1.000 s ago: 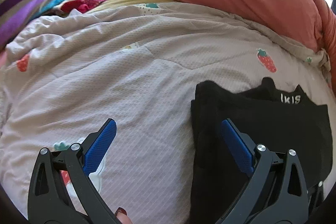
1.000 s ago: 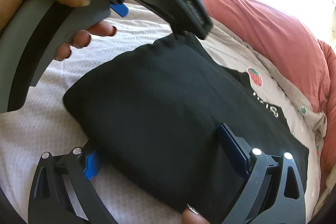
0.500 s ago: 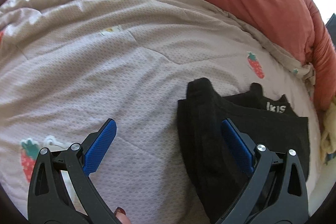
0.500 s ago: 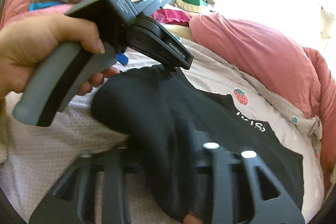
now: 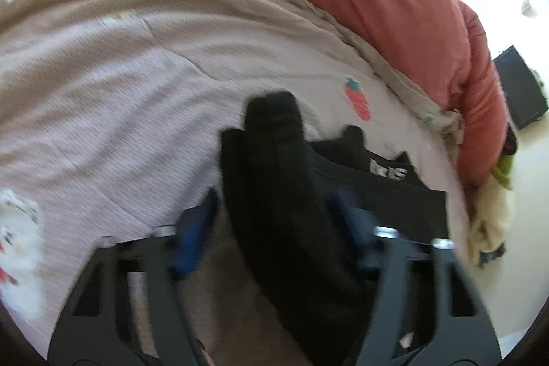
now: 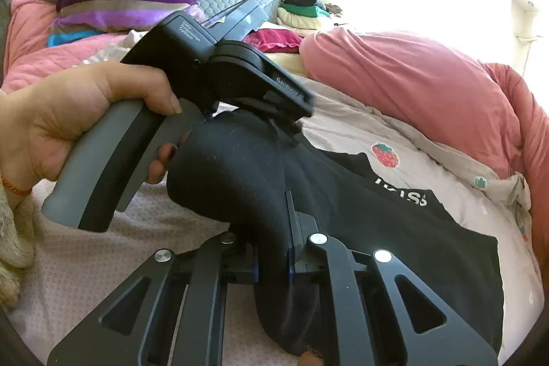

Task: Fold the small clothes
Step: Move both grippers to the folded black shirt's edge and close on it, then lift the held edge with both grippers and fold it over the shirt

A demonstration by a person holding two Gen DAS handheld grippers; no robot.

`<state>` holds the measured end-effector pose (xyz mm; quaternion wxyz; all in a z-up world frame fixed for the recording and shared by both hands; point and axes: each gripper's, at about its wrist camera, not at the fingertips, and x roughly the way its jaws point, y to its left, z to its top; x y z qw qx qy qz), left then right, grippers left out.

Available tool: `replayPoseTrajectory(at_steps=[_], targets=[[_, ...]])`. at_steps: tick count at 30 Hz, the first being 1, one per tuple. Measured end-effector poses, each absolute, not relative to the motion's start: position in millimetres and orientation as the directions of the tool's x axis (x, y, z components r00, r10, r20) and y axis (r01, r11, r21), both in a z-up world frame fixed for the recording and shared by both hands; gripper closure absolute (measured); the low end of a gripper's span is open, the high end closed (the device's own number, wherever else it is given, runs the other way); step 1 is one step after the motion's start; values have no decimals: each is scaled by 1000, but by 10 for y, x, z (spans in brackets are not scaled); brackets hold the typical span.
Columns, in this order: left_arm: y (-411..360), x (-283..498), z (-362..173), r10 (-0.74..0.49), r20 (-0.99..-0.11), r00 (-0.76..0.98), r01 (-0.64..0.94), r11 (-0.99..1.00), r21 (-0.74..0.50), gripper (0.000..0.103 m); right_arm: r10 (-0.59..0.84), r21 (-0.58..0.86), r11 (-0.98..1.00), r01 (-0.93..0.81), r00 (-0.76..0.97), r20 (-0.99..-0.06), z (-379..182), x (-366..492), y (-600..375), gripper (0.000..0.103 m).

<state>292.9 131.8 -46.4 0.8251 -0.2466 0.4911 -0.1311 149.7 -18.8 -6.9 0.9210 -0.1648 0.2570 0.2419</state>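
**Black garment, mid-fold, on bed**

We hold one black garment (image 6: 394,228) on the strawberry-print quilt (image 5: 137,98). Right tool (image 6: 271,249): clamped on a raised fold. Left tool (image 5: 274,228): jaws closing, fold between them; blurred, contact unclear.

Motion blur smears the left hand-held gripper (image 5: 271,225) and its fingers (image 5: 195,235), so whether they press the black garment (image 5: 291,211) between them is unclear. Ahead, white lettering (image 5: 387,172) is unreadable. The right hand-held gripper (image 6: 271,259) hides the pinched fold.
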Motion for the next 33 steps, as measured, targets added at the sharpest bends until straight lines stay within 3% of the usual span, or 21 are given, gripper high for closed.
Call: replayPoseTrajectory(at_steps=[4,7,18,33], targets=[[1146,2865,-345,-439,-746,501,10,865,-502,85,366,-152,843,-516,758,-540,-36,1473,-291,94],[1026,2798,-207,-403,-749,525,29,889,-458,90,371,-120,859,-498,767,-523,8,1442,-403,94],[571,2637,210,-297,-770,565,91,950,-300,90,362,-42,899,-435,795,-486,149,1324,-783,96],[8,2549,563,-278,-763,584,138,960,-245,90,364,68,924,-376,814,-453,272,1192,-1346,96]])
